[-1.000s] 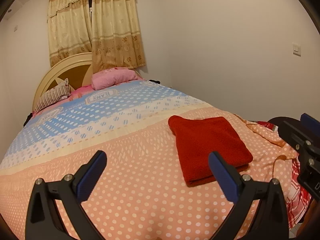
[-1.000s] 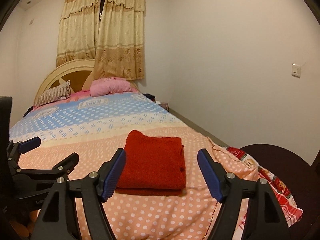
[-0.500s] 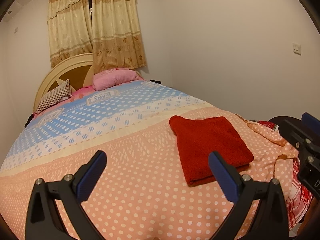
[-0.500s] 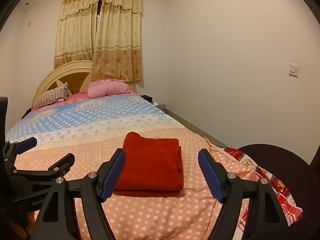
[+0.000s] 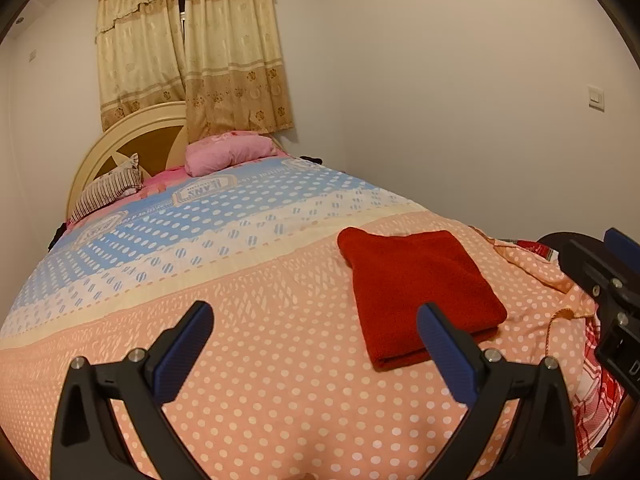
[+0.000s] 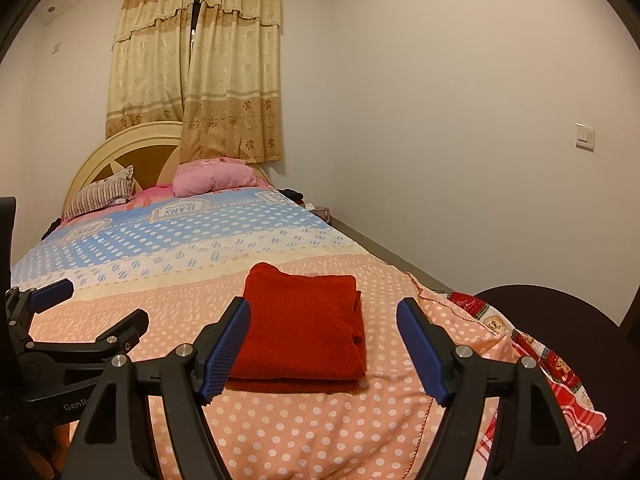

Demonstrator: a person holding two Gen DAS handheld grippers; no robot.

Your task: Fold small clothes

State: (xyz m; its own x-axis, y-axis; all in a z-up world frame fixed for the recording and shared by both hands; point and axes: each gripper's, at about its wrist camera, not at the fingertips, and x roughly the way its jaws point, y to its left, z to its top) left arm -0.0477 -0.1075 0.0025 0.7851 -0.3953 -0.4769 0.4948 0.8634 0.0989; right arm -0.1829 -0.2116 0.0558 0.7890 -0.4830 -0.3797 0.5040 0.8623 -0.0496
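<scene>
You have the red cloth (image 6: 300, 324) lying folded into a flat rectangle on the peach, dotted near end of the bed (image 6: 280, 432), towards its right side. Its long axis runs from the near edge towards the headboard (image 6: 120, 148); the doubled fold edge faces you, and a rounded corner points to the far left. Your right gripper (image 6: 323, 348) hangs just short of the cloth, its blue fingers (image 6: 226, 348) spread wide with nothing between them, apart from the fabric. Your left gripper (image 5: 312, 356) sits to the left of the cloth, fingers (image 5: 182, 350) likewise spread and empty; the right one overlaps the cloth's near corner in view only. A pink pillow (image 6: 214, 176) and a striped pillow (image 6: 100, 196) lie at the far end
</scene>
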